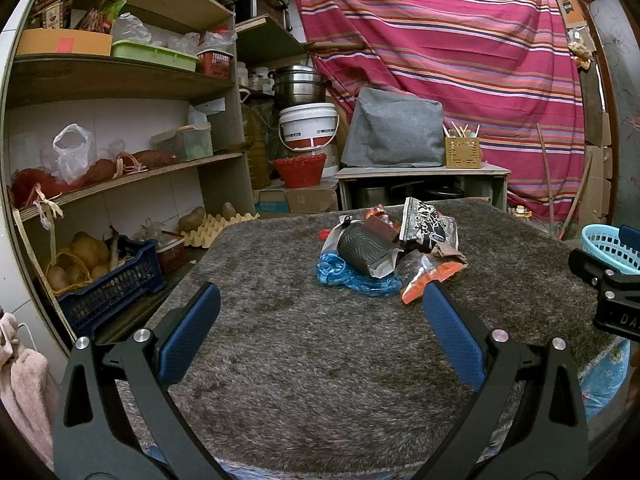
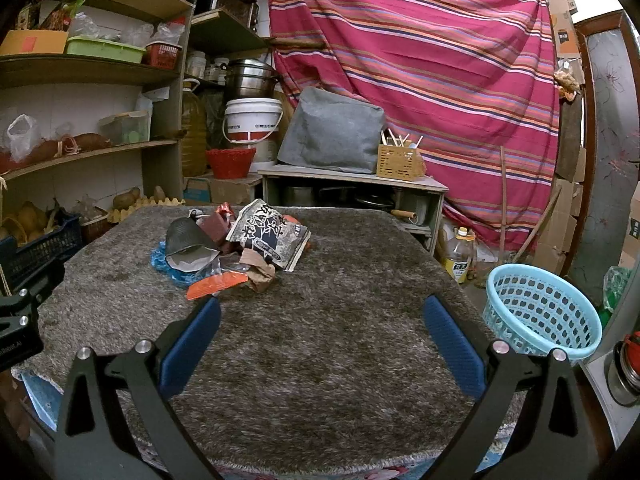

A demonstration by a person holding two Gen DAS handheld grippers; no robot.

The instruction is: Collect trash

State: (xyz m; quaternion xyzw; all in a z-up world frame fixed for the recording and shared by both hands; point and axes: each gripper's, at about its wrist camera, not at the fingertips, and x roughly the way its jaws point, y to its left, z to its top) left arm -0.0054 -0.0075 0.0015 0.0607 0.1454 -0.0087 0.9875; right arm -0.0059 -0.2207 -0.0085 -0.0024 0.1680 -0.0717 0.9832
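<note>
A pile of trash lies on the grey shaggy table cover: a black crushed cup, a black-and-white snack bag, a blue plastic wrapper, an orange wrapper and a brown paper scrap. My left gripper is open and empty, just short of the pile. My right gripper is open and empty, to the right of the pile. A light blue basket stands beside the table at the right.
Wooden shelves with boxes, bags and potatoes line the left wall. A dark blue crate sits low at the left. A low cabinet with a grey bag stands behind the table. A striped red cloth hangs behind.
</note>
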